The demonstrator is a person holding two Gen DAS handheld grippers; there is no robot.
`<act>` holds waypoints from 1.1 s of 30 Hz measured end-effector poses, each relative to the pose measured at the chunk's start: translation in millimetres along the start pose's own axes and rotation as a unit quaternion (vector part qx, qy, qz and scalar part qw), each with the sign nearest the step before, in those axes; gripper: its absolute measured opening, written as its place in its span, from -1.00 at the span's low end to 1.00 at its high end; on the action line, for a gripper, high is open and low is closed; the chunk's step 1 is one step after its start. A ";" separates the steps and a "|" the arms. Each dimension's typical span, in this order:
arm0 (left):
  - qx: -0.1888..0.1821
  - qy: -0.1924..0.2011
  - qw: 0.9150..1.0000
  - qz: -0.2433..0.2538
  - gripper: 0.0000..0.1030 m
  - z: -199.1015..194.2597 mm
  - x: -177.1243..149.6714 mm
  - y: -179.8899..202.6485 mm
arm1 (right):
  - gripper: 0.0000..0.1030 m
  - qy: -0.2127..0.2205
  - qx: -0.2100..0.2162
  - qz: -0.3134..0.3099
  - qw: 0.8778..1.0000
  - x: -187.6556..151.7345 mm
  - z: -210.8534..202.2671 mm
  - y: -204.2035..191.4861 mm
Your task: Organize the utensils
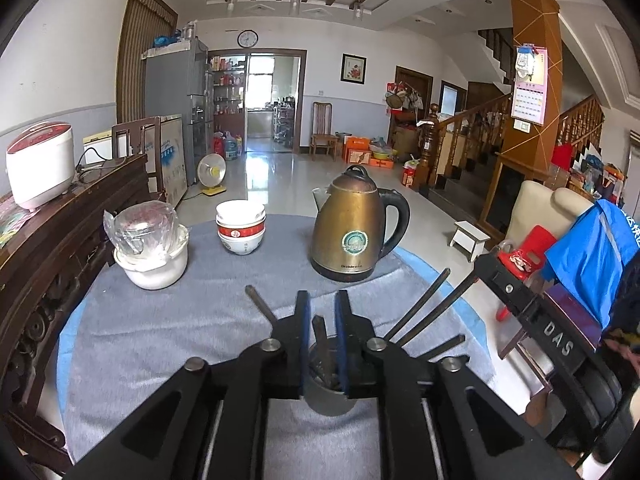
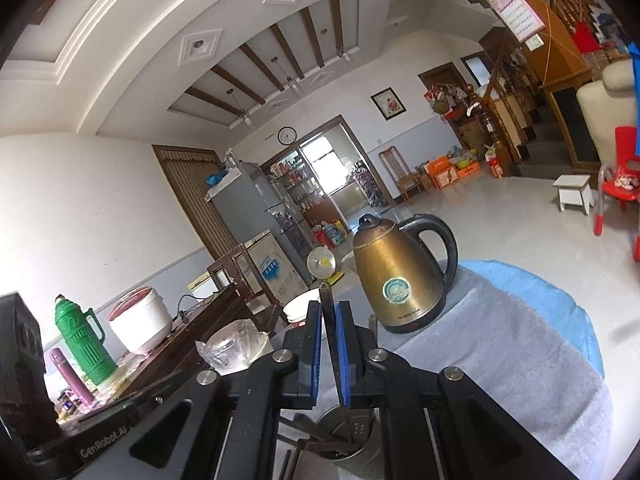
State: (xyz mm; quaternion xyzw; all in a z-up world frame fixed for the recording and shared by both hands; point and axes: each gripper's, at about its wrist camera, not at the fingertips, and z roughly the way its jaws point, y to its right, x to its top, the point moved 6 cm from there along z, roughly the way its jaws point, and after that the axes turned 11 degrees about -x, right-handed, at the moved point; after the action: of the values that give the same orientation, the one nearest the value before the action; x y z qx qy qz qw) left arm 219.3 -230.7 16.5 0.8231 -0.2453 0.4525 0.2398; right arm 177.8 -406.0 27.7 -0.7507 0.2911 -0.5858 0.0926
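Observation:
A metal utensil holder [image 1: 325, 402] stands on the grey cloth near the table's front edge. Several dark chopsticks lean out of it to both sides [image 1: 418, 308]. My left gripper [image 1: 323, 296] hangs right over the holder with its blue pads open. One upright chopstick [image 1: 321, 340] stands between the pads with a gap on each side. In the right wrist view the holder [image 2: 370, 456] sits just below my right gripper [image 2: 329, 306]. That gripper is shut on a thin dark chopstick [image 2: 325, 296] whose lower end reaches down into the holder.
A brass-coloured kettle [image 1: 356, 224] stands behind the holder, stacked bowls [image 1: 241, 228] and a white pot holding a wrapped glass [image 1: 152, 256] to its left. A dark wooden sideboard [image 1: 60, 232] with a rice cooker [image 1: 40, 164] borders the table on the left.

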 end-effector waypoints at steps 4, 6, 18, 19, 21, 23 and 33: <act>0.017 0.011 1.000 0.007 -0.19 -15.5 -6.6 -5.9 | -0.79 -0.007 0.007 0.013 1.000 0.0 -5.6 0.0; 0.027 0.017 0.999 0.014 -0.05 -25.0 -11.3 -10.0 | -0.78 -0.007 0.011 0.017 1.000 -0.3 -10.2 -0.3; 0.078 -0.028 0.997 0.001 0.31 -59.0 -76.5 -54.8 | -0.43 0.006 0.042 0.080 0.996 -9.6 -45.1 20.6; 0.076 -0.033 0.997 -0.006 0.31 -59.9 -80.5 -57.8 | -0.43 0.009 0.041 0.076 0.996 -8.8 -46.6 19.9; 0.077 -0.038 0.996 -0.012 0.31 -62.3 -85.8 -62.5 | -0.43 0.012 0.039 0.072 0.997 -5.7 -49.8 19.4; 0.080 -0.038 0.996 -0.010 0.31 -67.8 -90.8 -65.4 | -0.43 0.018 0.039 0.072 0.996 -2.3 -55.3 22.6; 0.122 -0.083 0.989 -0.005 0.39 -62.9 -124.4 -75.9 | -0.38 -0.032 0.023 0.064 0.997 -33.5 -63.5 46.5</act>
State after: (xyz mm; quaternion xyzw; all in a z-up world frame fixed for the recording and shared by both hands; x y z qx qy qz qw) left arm 168.4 -110.7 -74.0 0.8819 -0.2033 0.4085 0.1186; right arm 98.4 -412.7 -3.4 -0.7466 0.3217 -0.5610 0.1559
